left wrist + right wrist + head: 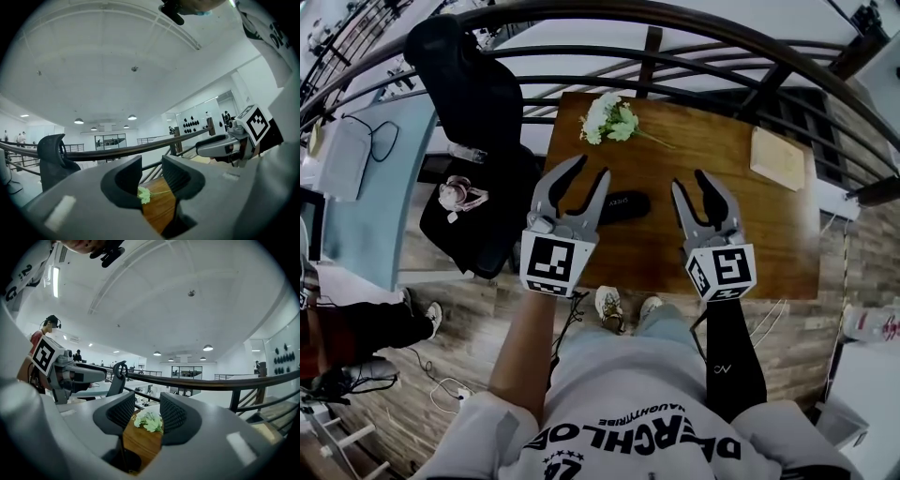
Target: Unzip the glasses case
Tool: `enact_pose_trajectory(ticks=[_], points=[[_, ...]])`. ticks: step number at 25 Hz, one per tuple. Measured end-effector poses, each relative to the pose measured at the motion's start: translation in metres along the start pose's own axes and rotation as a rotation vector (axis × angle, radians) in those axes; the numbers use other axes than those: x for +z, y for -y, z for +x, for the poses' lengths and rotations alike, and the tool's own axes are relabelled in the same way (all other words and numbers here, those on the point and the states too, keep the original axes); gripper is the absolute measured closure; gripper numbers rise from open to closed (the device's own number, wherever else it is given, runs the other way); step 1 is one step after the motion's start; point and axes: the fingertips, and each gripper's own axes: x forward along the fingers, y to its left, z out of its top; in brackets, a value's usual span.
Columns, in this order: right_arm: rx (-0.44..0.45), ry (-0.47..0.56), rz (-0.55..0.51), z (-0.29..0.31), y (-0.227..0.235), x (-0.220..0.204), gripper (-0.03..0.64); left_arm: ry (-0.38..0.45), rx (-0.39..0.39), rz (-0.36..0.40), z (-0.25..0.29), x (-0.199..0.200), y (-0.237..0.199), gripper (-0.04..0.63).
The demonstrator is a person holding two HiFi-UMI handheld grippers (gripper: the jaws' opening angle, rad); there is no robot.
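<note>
Table (703,141) bears glasses case (617,206); left hand-held gripper (592,168) and right hand-held gripper (689,180) gape empty.

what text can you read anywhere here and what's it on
"DEARCHLOE", upside down, on the shirt.
"NAUGHTYTRIBE", smaller, upside down, same shirt.
A number on the shirt: cut off, unclear.
Pale print on the glasses case: too small to read.
Small mark on the black sleeve: unclear.

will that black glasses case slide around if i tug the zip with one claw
The glasses case lies flat and loose on the smooth wooden table, so it would likely slide unless pinned. Its low, long shape makes rolling or tipping unlikely.
</note>
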Motion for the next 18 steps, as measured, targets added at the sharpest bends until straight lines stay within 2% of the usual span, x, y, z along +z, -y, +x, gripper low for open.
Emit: enact_pose_trajectory(ticks=[14,18], points=[[0.075,-0.065,0.034,0.02,0.014,-0.029,0.422,-0.102,-0.055,-0.013,0.033,-0.04,0.023,0.457],[0.113,-0.122,0.027,0.028,0.012,-0.049,0.422,-0.207,-0.138,0.023,0.04,-0.067,0.039,0.476]])
